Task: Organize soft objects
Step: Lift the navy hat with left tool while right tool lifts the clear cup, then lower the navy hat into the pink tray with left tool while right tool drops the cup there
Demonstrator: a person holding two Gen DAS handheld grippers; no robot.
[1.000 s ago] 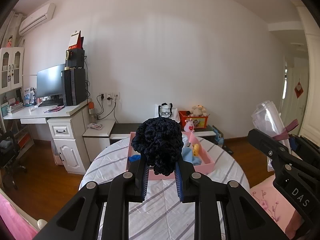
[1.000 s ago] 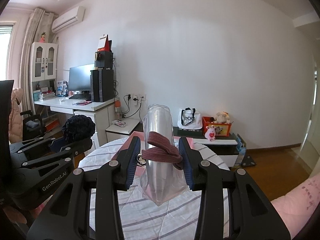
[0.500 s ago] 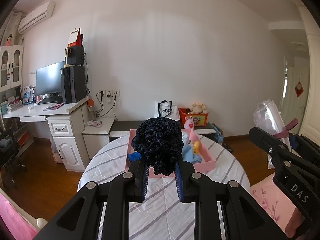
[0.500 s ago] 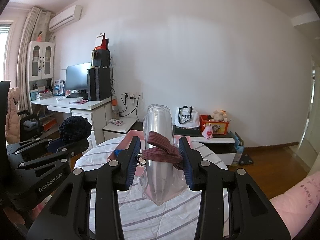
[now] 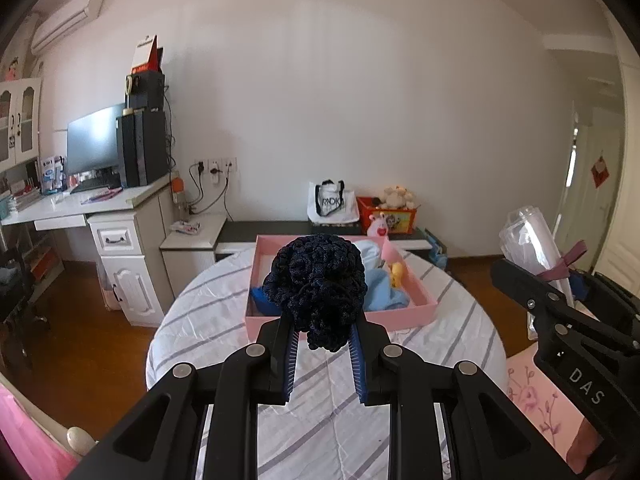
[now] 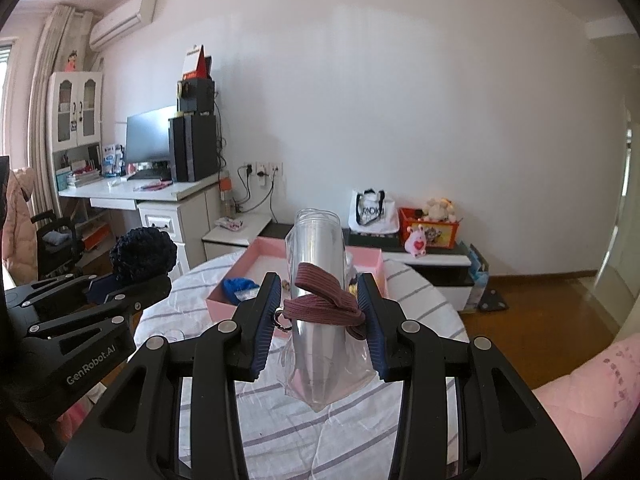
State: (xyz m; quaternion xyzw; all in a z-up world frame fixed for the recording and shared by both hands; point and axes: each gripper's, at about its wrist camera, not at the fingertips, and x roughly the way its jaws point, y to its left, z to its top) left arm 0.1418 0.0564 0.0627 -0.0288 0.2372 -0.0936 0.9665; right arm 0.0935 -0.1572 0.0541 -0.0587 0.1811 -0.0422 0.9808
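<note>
Left claw (image 5: 322,354) clamped on fuzzy dark-navy knitted ball (image 5: 318,290), carried in air short of pink rectangular tray (image 5: 340,322); likely headed there, since tray already holds other soft items: small blue knitted piece (image 6: 239,289), light-blue cloth (image 5: 380,290). Tray sits at far side of round striped-cloth surface (image 5: 224,312), within reach of both claws. Right claw (image 6: 318,322) clamped on clear plastic sleeve (image 6: 320,280) at its maroon elastic band (image 6: 324,304); band gives firmer hold than slippery film, probably. Sleeve upright, above surface.
</note>
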